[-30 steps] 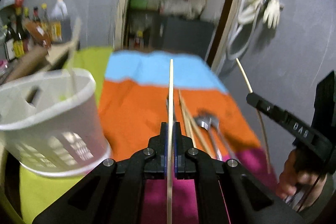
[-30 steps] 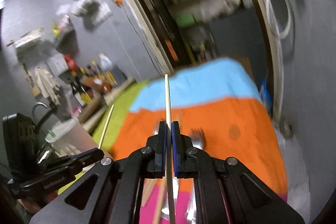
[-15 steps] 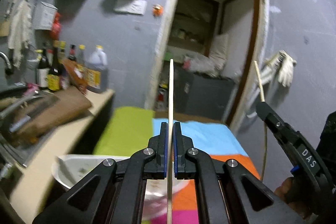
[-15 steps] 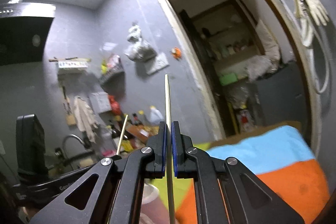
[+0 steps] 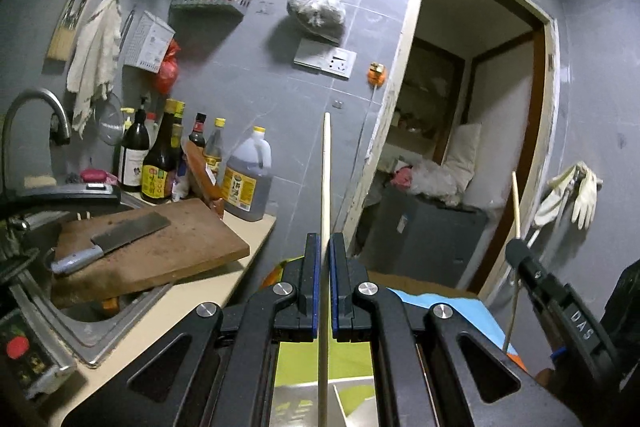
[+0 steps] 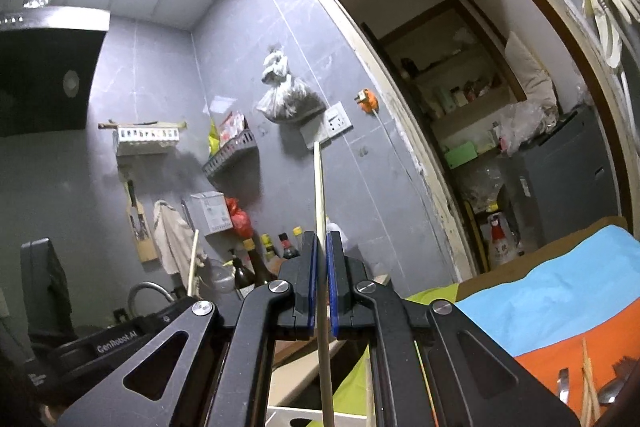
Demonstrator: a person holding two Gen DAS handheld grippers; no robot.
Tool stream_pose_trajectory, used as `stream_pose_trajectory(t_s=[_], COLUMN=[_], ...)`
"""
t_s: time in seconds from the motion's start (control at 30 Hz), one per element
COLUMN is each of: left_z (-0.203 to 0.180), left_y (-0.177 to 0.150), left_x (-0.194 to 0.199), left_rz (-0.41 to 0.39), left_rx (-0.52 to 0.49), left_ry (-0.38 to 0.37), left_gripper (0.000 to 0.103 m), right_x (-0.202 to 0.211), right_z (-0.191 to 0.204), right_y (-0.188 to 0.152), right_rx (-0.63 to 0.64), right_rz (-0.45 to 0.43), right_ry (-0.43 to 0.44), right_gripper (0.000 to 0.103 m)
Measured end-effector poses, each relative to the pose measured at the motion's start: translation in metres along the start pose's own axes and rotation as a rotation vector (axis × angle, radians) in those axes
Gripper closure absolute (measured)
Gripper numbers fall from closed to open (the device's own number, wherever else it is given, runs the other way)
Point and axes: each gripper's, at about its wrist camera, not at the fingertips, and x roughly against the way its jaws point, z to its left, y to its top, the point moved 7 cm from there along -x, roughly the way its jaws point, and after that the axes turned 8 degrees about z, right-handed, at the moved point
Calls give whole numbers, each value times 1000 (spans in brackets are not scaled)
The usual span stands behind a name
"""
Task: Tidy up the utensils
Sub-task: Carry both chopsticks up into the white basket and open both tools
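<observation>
We recorded the left tool (image 5: 324, 247) clamped on one pale wooden chopstick (image 5: 326, 163), raised above the tabletop (image 5: 224, 283). The right tool (image 6: 319, 247) gripped a second pale wooden chopstick (image 6: 319, 183); the white slotted basket (image 6: 296, 417) sat below.

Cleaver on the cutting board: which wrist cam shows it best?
Left wrist. The cleaver lies in full view, blade and handle, on the wooden cutting board by the sink. In the right wrist view it does not show: the gripper bodies block the counter.
</observation>
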Motion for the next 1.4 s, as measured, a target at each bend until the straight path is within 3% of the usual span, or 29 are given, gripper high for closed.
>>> stream_pose_trajectory(t_s=[0.3,0.77,1.17,1.4], left_z=[11,-9,-8,-9], left_y=[-12,-46,-74,-83], left_x=[-8,-11,-18,-15], left_rz=[-41,-79,14,65], left_rx=[50,-18,-57,-51], left_ry=[-15,55,69,39], left_gripper=[100,100,100,100], right_x=[-9,-13,-6,0], right_z=[-4,-12,-11,-12], right_y=[-21,-39,-50,-52], right_rx=[52,106,146,155], right_rz=[2,-7,78,128], right_ry=[-68,-140,-151,-138], right_gripper=[100,100,99,97])
